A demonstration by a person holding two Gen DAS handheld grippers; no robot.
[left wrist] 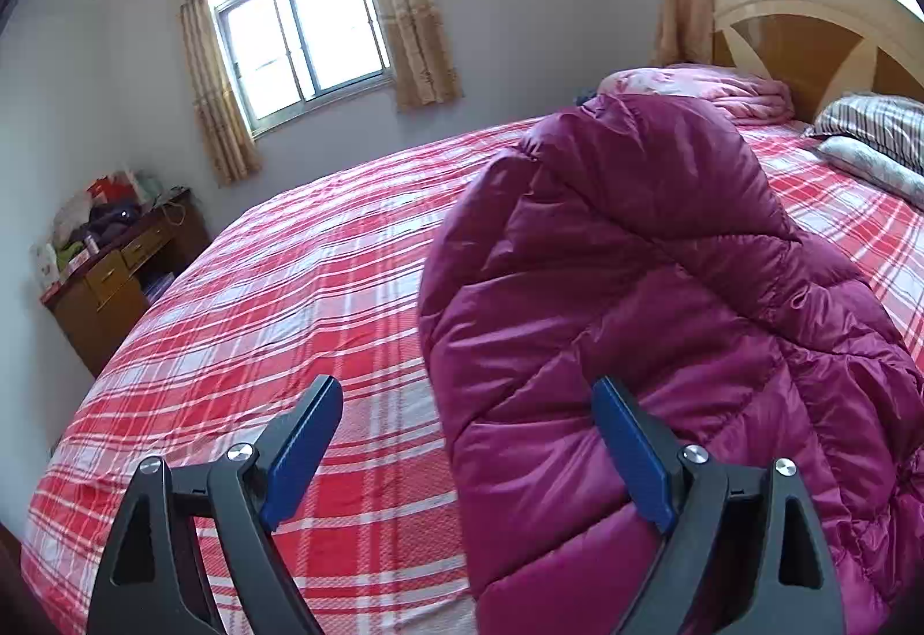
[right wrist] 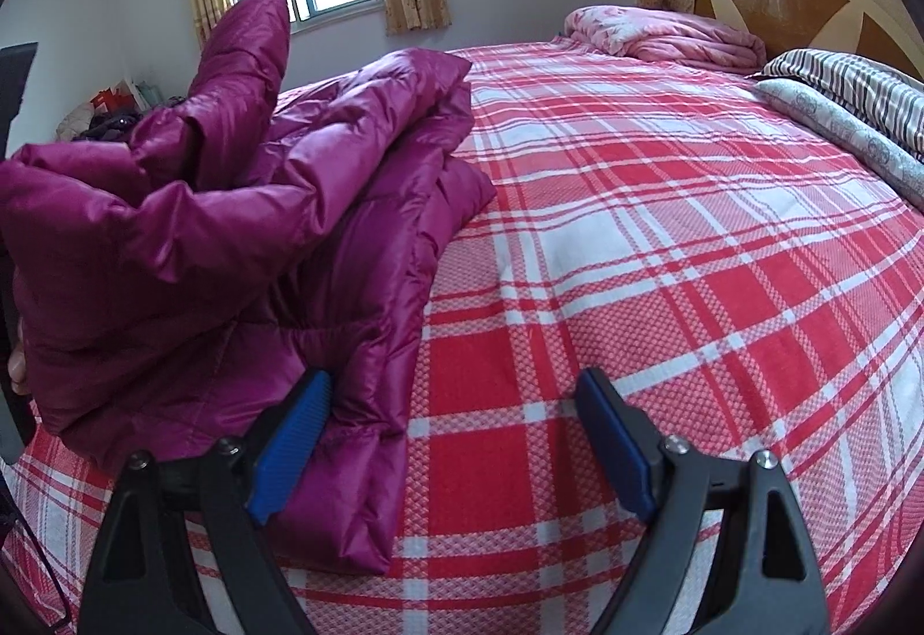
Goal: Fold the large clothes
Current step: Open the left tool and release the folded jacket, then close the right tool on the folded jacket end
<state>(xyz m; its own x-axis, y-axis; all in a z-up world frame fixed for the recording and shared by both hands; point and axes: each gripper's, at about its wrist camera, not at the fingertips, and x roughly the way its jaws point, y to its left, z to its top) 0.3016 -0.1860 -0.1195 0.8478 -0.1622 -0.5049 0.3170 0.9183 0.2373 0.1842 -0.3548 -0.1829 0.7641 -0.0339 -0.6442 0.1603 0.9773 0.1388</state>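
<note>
My left gripper [left wrist: 466, 392] is spread wide with nothing grasped; the magenta down jacket [left wrist: 664, 323] lies bunched on the plaid bed [left wrist: 277, 300], just ahead and right. My right gripper [right wrist: 453, 386] is likewise released, the jacket at its left finger.

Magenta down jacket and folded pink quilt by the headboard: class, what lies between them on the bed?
Only bare red plaid bedsheet separates the magenta down jacket from the pink quilt, shown most clearly in the right wrist view.

Black tongs [left wrist: 468, 456], blue pads [right wrist: 291, 453], silver screws [left wrist: 695, 454]
</note>
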